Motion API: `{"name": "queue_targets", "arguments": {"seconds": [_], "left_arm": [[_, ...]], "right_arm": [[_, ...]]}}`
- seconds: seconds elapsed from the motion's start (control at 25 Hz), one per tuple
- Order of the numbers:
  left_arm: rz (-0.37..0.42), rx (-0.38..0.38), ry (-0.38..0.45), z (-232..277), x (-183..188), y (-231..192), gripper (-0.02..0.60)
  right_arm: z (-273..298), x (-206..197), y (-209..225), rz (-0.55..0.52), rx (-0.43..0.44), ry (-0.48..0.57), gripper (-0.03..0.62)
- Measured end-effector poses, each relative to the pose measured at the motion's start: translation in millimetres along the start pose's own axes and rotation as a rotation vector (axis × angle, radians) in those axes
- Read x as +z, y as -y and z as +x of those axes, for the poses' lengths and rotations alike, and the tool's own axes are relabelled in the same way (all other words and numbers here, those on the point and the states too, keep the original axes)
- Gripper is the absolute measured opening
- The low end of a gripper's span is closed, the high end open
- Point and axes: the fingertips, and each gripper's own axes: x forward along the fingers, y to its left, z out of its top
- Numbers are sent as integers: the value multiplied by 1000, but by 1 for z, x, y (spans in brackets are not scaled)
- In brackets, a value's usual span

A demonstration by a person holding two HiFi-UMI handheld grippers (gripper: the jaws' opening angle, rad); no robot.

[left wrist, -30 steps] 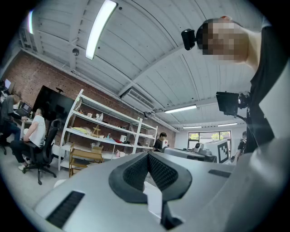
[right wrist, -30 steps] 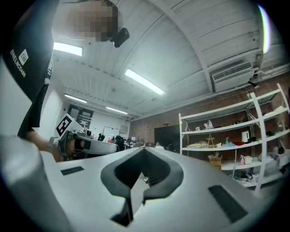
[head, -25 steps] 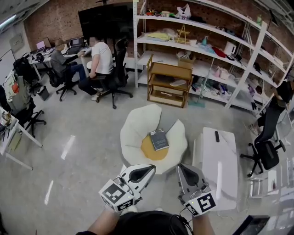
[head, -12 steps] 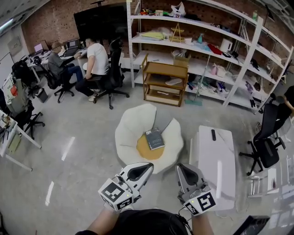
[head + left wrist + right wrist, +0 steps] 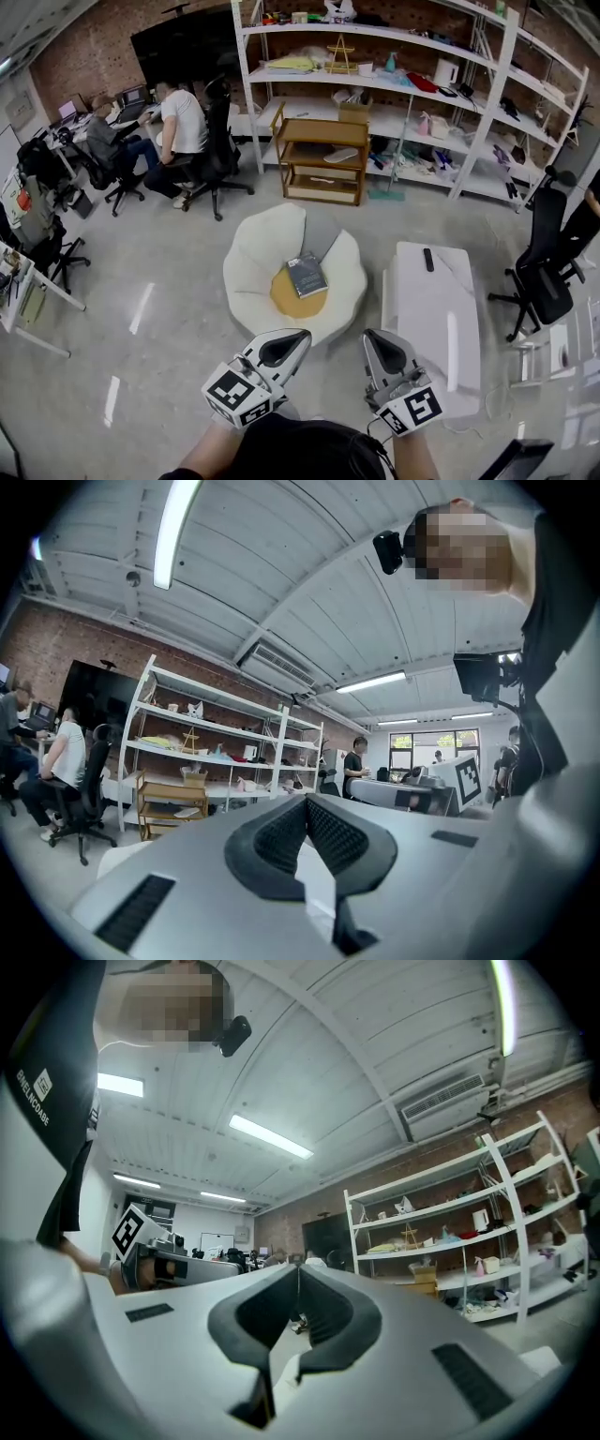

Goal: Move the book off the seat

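A dark grey book lies on the yellow cushion of a white petal-shaped seat in the middle of the floor, in the head view. My left gripper hangs shut and empty just short of the seat's near edge. My right gripper is also shut and empty, near the seat's right front and beside a white table. Both gripper views point upward at ceiling and shelves; the left gripper and right gripper show their jaws pressed together with nothing between them. The book is out of sight in those views.
A remote lies on the white table. A wooden shelf unit and long white shelving stand behind the seat. Two people sit at desks at the back left. A black office chair stands at right.
The view has drifted: the seat and book have shifted left and slightly up in the head view, and the shelving shows closer. Both grippers keep their place and stay shut.
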Motion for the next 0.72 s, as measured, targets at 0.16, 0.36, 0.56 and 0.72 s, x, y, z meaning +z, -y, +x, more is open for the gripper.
{"name": "queue_targets", "arguments": {"seconds": [0.16,0.36,0.56,0.72], "left_arm": [[0,-4,-12,13,-5,1,2],[2,-17,-25,28,-13,-10,2],[-3,-42,-22,51,-17,-34,3],[-10,-53,-28,68,-12,-59,2]], "right_arm": [[-7,-5,16,12,-21,-4,14],[-3,-13,29,12,-38,-9,14],[18,-24,46,-5,-53,-21,14],[39,-26,62,10,-65,-32,14]]}}
